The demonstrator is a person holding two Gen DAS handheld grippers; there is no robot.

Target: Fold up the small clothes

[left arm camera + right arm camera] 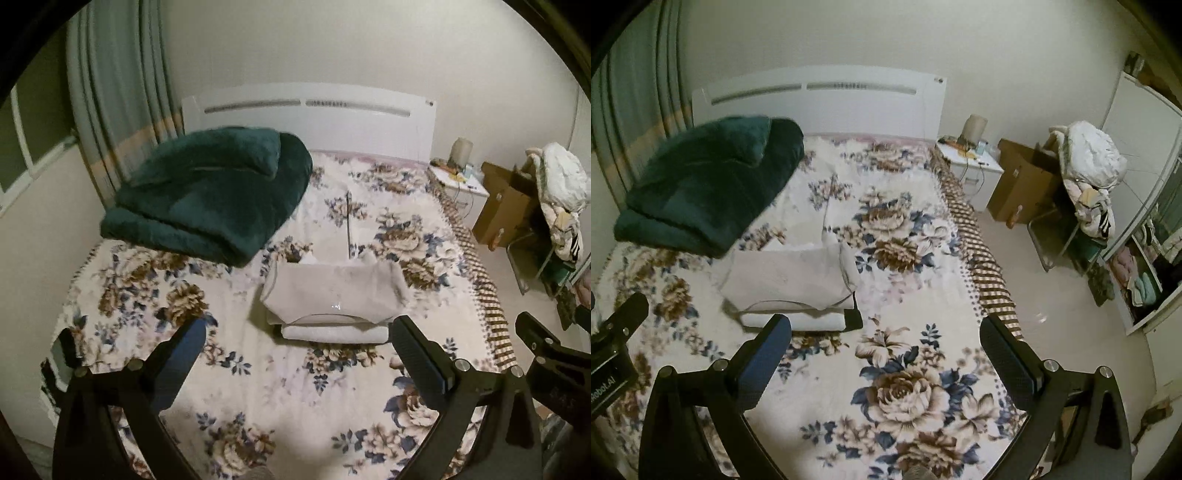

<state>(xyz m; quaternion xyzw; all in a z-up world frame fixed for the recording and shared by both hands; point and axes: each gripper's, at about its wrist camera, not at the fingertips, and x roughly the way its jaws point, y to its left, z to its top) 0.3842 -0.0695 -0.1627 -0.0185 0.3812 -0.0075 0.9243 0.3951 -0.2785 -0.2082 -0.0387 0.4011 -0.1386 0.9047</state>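
A folded white garment [332, 291] lies on top of a small stack of folded white clothes on the floral bedspread [236, 354]. It also shows in the right wrist view [790, 280]. More flat white cloth [332, 240] lies just behind the stack. My left gripper [299, 332] is open and empty, held above the bed just in front of the stack. My right gripper [886, 328] is open and empty, above the bed to the right of the stack. The right gripper also shows at the edge of the left wrist view [546, 350].
A dark green folded blanket [210, 195] lies at the bed's far left. A white headboard [310, 114] stands behind. A white nightstand [971, 162], a cardboard box [1023, 184] and a chair piled with clothes [1086, 173] stand right of the bed. Curtains [114, 96] hang at left.
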